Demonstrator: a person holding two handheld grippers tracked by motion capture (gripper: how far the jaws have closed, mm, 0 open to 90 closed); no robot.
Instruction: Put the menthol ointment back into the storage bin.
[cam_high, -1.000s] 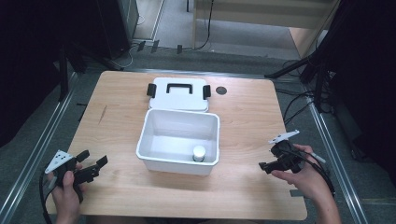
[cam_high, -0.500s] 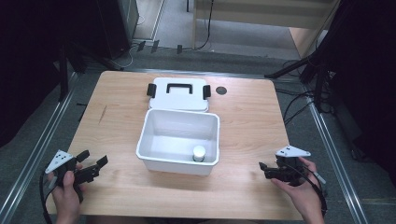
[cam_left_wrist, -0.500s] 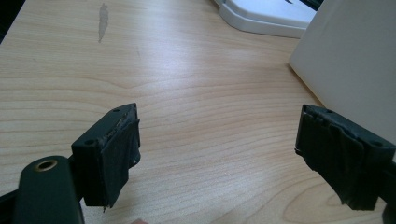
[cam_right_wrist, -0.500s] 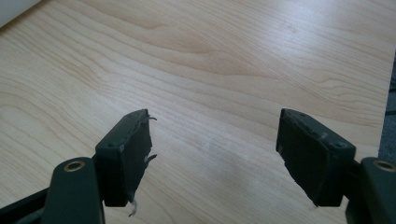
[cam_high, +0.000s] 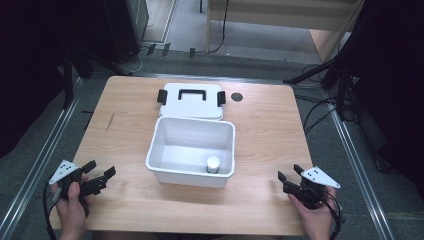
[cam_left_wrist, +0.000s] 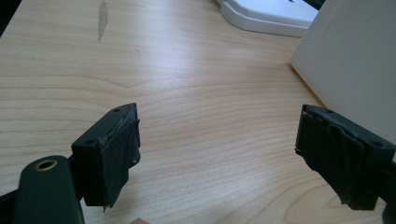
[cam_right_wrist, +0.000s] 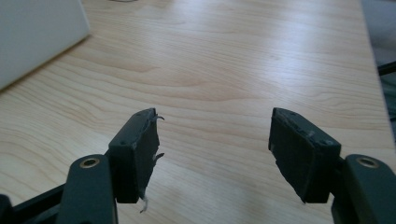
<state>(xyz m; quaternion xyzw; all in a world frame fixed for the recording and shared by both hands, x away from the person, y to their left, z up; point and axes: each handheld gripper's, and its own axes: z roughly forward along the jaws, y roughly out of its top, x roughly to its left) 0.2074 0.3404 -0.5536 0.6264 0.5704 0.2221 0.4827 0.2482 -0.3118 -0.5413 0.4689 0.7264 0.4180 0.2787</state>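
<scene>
Box (cam_high: 165, 165) between left claw (cam_high: 100, 171) and right claw (cam_high: 289, 173), untouched.

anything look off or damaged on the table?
Mostly tidy. The lid lies off the open box, flat behind it. A pale scuff mars the tabletop at far left. The right gripper has frayed padding on one jaw, with loose threads. Nothing is spilled.
</scene>
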